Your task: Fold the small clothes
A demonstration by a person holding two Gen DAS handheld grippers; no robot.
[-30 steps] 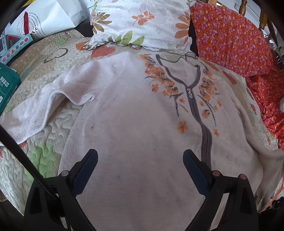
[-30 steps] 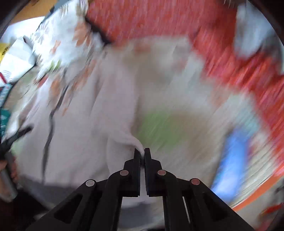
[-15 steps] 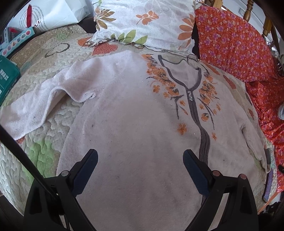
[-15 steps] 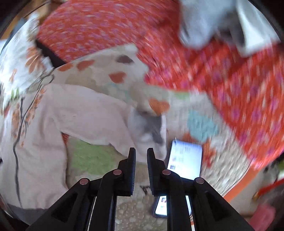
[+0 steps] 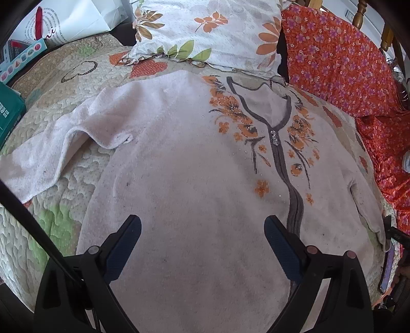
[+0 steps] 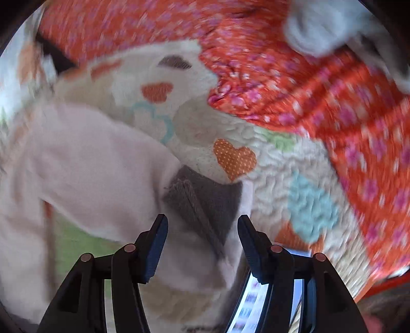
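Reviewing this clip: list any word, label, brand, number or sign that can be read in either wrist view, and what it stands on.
"ni": only the tail of a cursive word shows on the white paper bag; the rest is cut off.
Ring of small print on that bag: too small to read.
White print on the green box: too small to read.
Phone screen under the right gripper's fingers: blurred, unreadable.
Sweater, pillow and quilt: patterns only, no text.
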